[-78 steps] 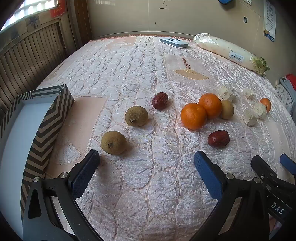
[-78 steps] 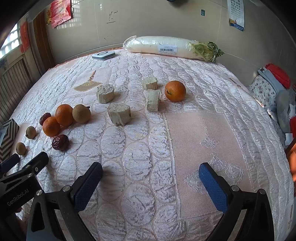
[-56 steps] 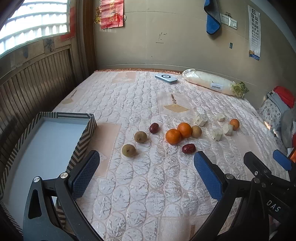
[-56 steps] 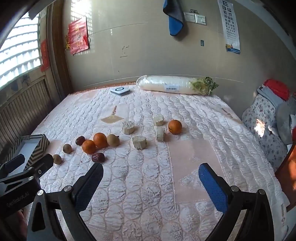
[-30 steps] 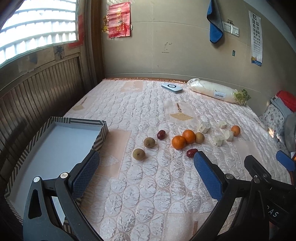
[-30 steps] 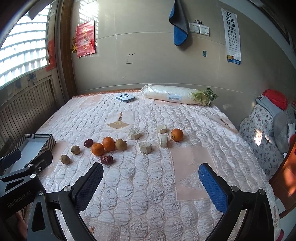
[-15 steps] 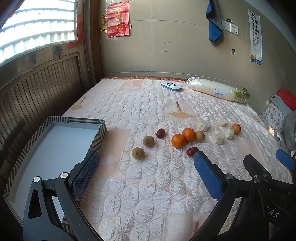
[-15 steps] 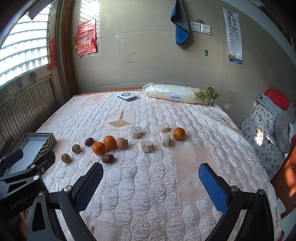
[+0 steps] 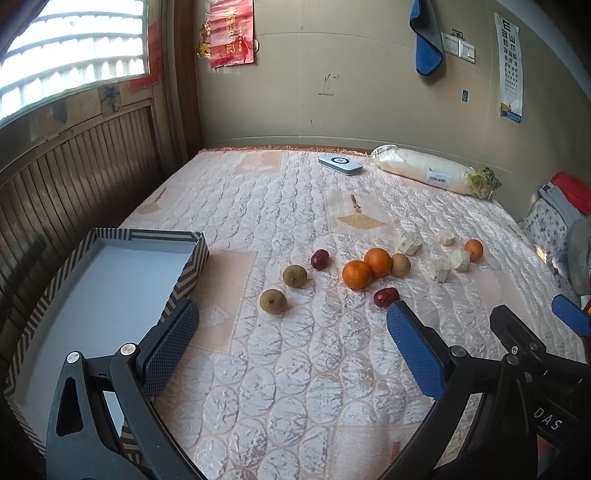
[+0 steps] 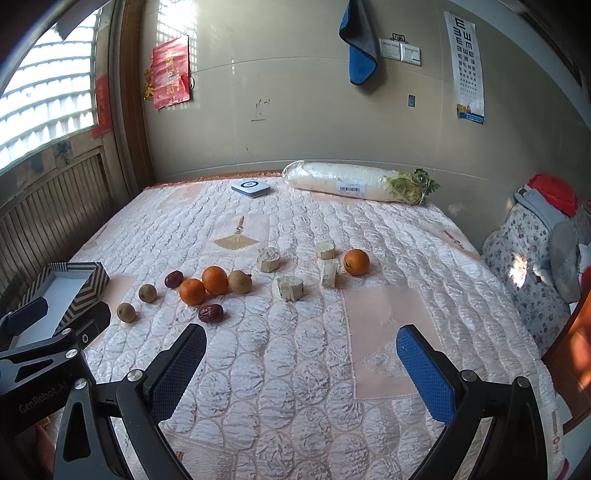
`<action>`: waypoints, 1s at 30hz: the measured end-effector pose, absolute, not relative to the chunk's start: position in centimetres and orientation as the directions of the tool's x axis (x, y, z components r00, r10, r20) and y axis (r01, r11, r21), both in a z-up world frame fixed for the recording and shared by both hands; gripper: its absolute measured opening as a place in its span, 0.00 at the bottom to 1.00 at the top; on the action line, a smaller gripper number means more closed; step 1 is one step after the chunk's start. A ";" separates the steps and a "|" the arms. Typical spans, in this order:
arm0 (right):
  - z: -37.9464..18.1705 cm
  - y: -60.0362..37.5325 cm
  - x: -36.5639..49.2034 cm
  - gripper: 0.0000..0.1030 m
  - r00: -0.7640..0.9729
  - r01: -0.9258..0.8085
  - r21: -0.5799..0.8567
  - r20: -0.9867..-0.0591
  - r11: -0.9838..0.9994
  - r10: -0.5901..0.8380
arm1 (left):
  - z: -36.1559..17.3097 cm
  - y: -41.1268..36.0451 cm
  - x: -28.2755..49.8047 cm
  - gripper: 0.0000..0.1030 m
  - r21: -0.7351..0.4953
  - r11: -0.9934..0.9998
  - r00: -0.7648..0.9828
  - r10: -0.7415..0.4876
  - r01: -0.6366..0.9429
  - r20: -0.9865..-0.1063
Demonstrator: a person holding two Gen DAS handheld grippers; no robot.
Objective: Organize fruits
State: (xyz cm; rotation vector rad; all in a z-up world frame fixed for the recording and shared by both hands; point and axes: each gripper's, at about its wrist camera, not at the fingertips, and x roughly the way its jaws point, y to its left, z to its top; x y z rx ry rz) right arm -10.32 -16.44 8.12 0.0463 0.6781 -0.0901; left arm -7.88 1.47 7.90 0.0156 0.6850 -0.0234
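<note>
Daylight floods through the latticed window [image 9: 74, 66], its panes blown out to white, and casts a bright patch on the wall [image 10: 173, 22]. Soft shadows trail the fruit; the bedspread [image 9: 295, 350] glints. Fisheye bending curves the dark frame edges.

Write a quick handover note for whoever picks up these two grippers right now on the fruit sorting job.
Left gripper: jaws open, holding nothing, raised above the bedspread.
Right gripper: jaws open, holding nothing.
Striped box: at the left, no fruit in it.
Fruit, all loose on the bedspread: two touching oranges, a third orange apart to the right, three brown round fruits, two red dates.
Pale cut chunks lie among them.
Done: nothing sorted.
Left: all the fruit.
</note>
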 end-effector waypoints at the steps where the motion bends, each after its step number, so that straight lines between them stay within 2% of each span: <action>1: 8.1 -16.5 -10.3 1.00 0.775 0.098 0.012 -0.628 0.995 -0.068 | 7.8 1.5 -7.8 0.99 0.005 1.000 0.772 -0.017 0.026 -0.636; 11: 7.6 -16.7 -10.0 1.00 0.774 0.076 0.013 -0.631 0.997 -0.050 | 7.8 2.7 -6.7 0.99 -0.001 0.999 0.755 -0.038 0.049 -0.655; 14: 7.4 -16.7 -9.9 0.97 0.771 0.037 0.015 -0.637 0.999 -0.019 | 8.3 3.8 -5.8 0.99 -0.020 0.999 0.745 -0.050 0.049 -0.665; 16: 7.2 -16.8 -9.7 0.87 0.766 0.017 0.028 -0.643 0.999 0.004 | 8.6 4.5 -5.1 0.99 -0.036 0.999 0.739 -0.052 0.037 -0.672; 21: 6.1 -16.3 -8.9 0.81 0.738 -0.065 0.102 -0.665 0.993 0.117 | 8.8 5.8 -3.5 0.99 -0.062 0.998 0.713 -0.053 0.014 -0.699; 25: 5.2 -14.7 -7.2 0.66 0.705 -0.147 0.112 -0.685 0.983 0.184 | 8.3 6.5 -2.3 0.99 -0.100 0.995 0.676 -0.068 -0.008 -0.733; 30: 3.9 -13.2 -4.6 0.58 0.675 -0.203 0.118 -0.703 0.972 0.226 | 7.5 6.8 -1.5 0.99 -0.092 0.995 0.654 -0.049 -0.031 -0.755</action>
